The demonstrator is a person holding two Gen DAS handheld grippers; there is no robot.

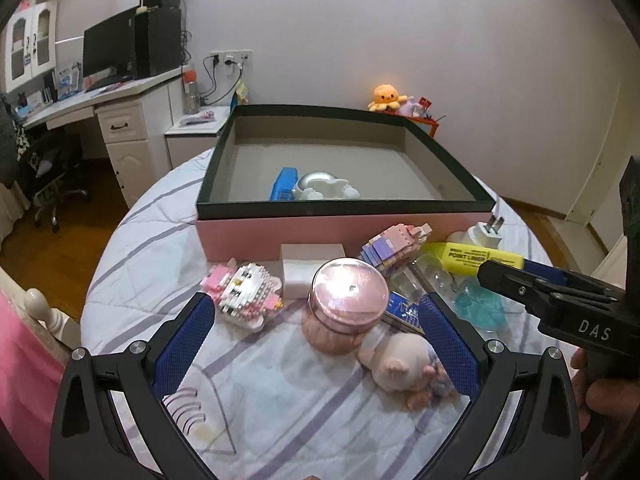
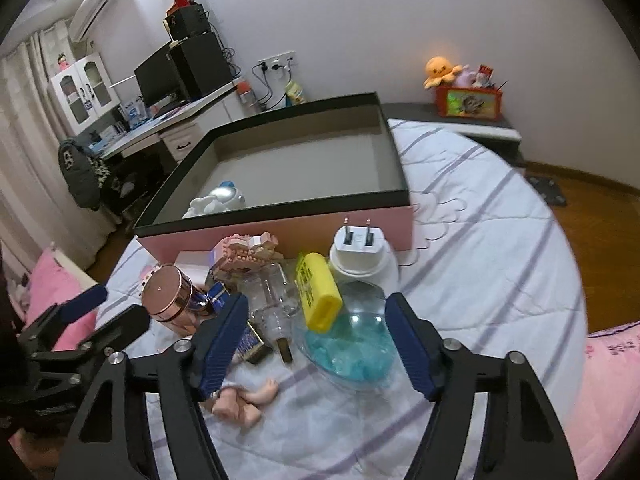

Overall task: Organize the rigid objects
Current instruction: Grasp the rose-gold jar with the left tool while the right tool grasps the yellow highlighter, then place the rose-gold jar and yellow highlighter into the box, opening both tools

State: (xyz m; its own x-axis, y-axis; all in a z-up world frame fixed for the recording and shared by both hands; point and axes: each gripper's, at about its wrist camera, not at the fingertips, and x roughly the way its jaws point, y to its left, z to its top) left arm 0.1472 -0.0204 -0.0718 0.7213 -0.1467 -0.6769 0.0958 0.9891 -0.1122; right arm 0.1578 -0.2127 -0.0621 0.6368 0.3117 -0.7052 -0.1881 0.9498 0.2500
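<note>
1. Box (image 1: 344,226) as landmark: pink walls, dark rim, open top, sitting on the striped bedsheet (image 1: 280,412); already inside, near its front wall, a blue item (image 1: 285,184) and a white figure (image 1: 326,190).
2. Clutter waiting just in front of the box: block cat (image 1: 244,290), white cube (image 1: 312,264), pink jar (image 1: 346,304), pastel block model (image 1: 394,246), plug (image 2: 362,252), highlighter (image 2: 318,294), clear bottle (image 2: 276,300), clear bowl of blue bits (image 2: 352,344); nearest the camera, a pig toy (image 1: 400,364).
3. Left gripper (image 1: 316,342): jaws wide, gripping nothing, straddling jar and pig without touching either.
4. Right gripper (image 2: 316,346): jaws partly open, holding nothing, pads apart from the highlighter end and bowl rim lying between them (no earlier view to compare).
5. Risks, as judgement:
   - Closing the right jaws here could catch the bowl rim along with the highlighter and tip the blue bits onto the sheet.
   - Highlighter rests tilted on the bowl; a nudge could roll it off.
   - Left pad sits close to the pig; closing on the jar could drag the pig or topple the jar on the soft sheet.
   - Two grippers working side by side in tight clutter could collide.
</note>
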